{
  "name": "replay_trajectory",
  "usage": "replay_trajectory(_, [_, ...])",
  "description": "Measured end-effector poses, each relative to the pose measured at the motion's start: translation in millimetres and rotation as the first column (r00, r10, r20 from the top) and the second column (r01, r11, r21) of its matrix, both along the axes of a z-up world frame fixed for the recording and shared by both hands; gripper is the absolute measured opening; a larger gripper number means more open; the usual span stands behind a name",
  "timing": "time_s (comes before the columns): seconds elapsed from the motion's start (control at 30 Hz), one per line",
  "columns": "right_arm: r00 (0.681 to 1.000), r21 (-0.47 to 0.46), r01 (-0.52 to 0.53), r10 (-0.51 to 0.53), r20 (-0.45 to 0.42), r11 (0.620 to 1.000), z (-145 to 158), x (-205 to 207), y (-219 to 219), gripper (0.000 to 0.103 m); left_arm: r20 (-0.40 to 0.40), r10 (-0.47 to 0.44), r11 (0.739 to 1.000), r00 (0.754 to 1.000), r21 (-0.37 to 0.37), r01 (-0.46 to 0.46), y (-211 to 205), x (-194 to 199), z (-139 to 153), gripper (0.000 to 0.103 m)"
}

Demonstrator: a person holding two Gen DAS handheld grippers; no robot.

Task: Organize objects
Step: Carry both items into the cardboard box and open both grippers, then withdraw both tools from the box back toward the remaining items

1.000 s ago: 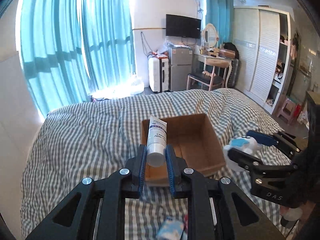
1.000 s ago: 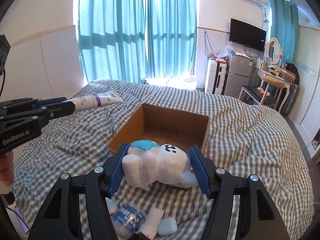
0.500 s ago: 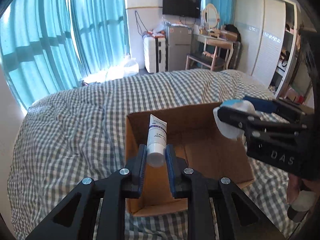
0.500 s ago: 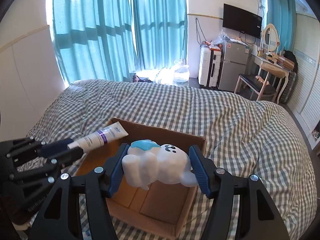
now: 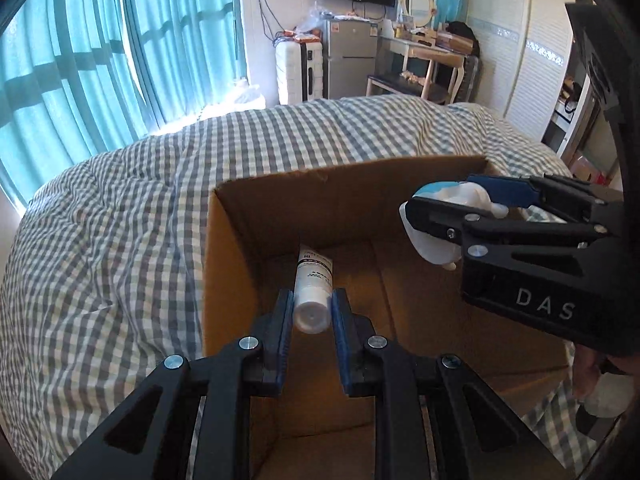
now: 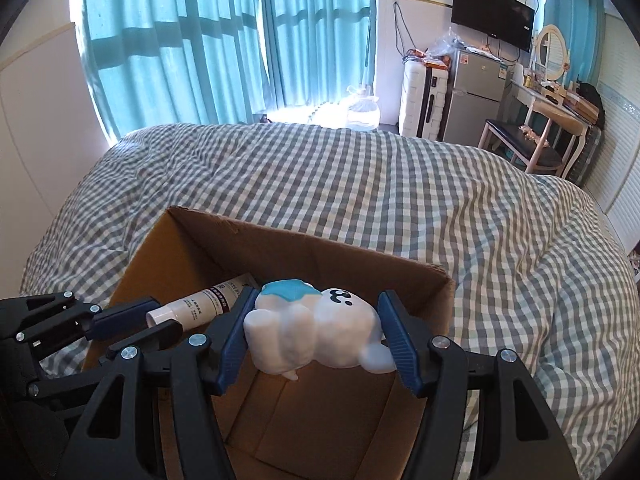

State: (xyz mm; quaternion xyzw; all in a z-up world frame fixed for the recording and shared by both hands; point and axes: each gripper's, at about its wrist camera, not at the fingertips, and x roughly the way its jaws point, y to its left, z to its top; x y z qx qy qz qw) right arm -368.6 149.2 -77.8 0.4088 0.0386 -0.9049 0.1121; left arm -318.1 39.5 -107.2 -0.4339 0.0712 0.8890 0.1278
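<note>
The left claw (image 5: 312,312) is squeezed tight on a white tube (image 5: 313,288). The tube points ahead of the claw, down inside the brown box (image 5: 280,208) on the checked bed (image 5: 120,240). To its right, the right claw (image 6: 316,336) is closed around a white and blue soft toy (image 6: 316,328), up over the same box.

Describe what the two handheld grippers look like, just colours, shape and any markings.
The left gripper and the right gripper share one build: matte black angular frames with cut-outs, silver screw heads, and ribbed blue finger pads. White "DAS" lettering marks the right one's side. No cables visible.
</note>
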Motion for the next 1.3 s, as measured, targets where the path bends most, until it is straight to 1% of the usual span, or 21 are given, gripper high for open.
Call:
replay_trajectory(0.13, [1.000,0.002,-0.011,0.011,0.003,1.000,-3,1,-1,0.062,0.007,-0.009,1.000,1.000,-0.012,0.009,0,3,-8,0.019])
replay_trajectory(0.2, [1.000,-0.013,-0.011,0.010,-0.017,1.000,1,4,1,0.074,0.010,-0.026,0.999,1.000,-0.020,0.026,2,7,-9,0.019])
replay_trajectory(0.3, [0.998,-0.050,0.015,-0.018,-0.058,0.999,14,12,8,0.082,0.011,-0.033,0.999,0.999,-0.018,0.033,4,11,-5,0.023])
replay_trajectory(0.4, [0.995,-0.062,0.037,-0.042,-0.085,0.997,27,20,15,0.083,0.011,-0.031,0.999,0.999,-0.006,0.031,5,19,3,0.029])
replay_trajectory(0.43, [0.995,-0.061,0.042,-0.048,-0.093,0.997,32,24,17,0.083,0.003,-0.027,1.000,1.000,-0.002,0.027,4,23,8,0.033])
replay_trajectory(0.47, [0.994,-0.061,0.046,-0.051,-0.100,0.997,36,28,17,0.083,-0.007,-0.024,1.000,1.000,-0.001,0.024,2,26,13,0.042])
replay_trajectory(0.5, [0.993,-0.061,0.047,-0.053,-0.107,0.997,42,34,18,0.084,-0.020,-0.023,1.000,1.000,0.002,0.023,1,31,19,0.047])
replay_trajectory(0.53, [0.992,-0.063,0.046,-0.053,-0.112,0.997,48,36,19,0.084,-0.037,-0.020,1.000,0.999,0.004,0.020,-1,36,26,0.056])
replay_trajectory(0.57, [0.991,-0.064,0.046,-0.054,-0.123,0.997,55,43,20,0.084,-0.060,-0.016,1.000,0.998,0.007,0.016,-2,44,35,0.060])
replay_trajectory(0.63, [0.988,-0.064,0.043,-0.051,-0.145,0.997,68,57,20,0.084,-0.083,-0.017,1.000,0.996,0.012,0.018,-3,53,50,0.062])
replay_trajectory(0.7, [0.984,-0.059,0.042,-0.051,-0.173,0.997,86,74,20,0.084,-0.104,-0.018,1.000,0.994,0.021,0.020,-4,63,67,0.066])
replay_trajectory(0.77, [0.978,-0.055,0.040,-0.050,-0.201,0.998,102,89,19,0.087,-0.139,-0.015,1.000,0.990,0.022,0.018,-4,76,85,0.075])
replay_trajectory(0.8, [0.974,-0.056,0.039,-0.051,-0.221,0.998,113,100,19,0.089,-0.161,-0.010,1.000,0.987,0.021,0.013,-4,84,95,0.077])
replay_trajectory(0.87, [0.967,-0.059,0.036,-0.050,-0.251,0.998,130,119,21,0.091,-0.196,0.000,1.000,0.981,0.022,0.004,-5,98,113,0.086])
replay_trajectory(0.97, [0.950,-0.059,0.044,-0.060,-0.306,0.997,157,148,21,0.096,-0.249,0.021,1.000,0.968,0.020,-0.016,-6,122,139,0.092])
replay_trajectory(1.0, [0.943,-0.057,0.048,-0.064,-0.327,0.997,166,160,21,0.098,-0.266,0.030,1.000,0.963,0.017,-0.026,-7,129,145,0.093])
replay_trajectory(1.13, [0.924,-0.050,0.040,-0.056,-0.378,0.998,192,203,17,0.099,-0.332,0.066,0.998,0.941,0.018,-0.063,-12,162,168,0.097])
replay_trajectory(1.3, [0.889,-0.050,0.069,-0.084,-0.451,0.996,217,258,14,0.102,-0.407,0.108,0.994,0.907,0.050,-0.097,-19,209,195,0.101])
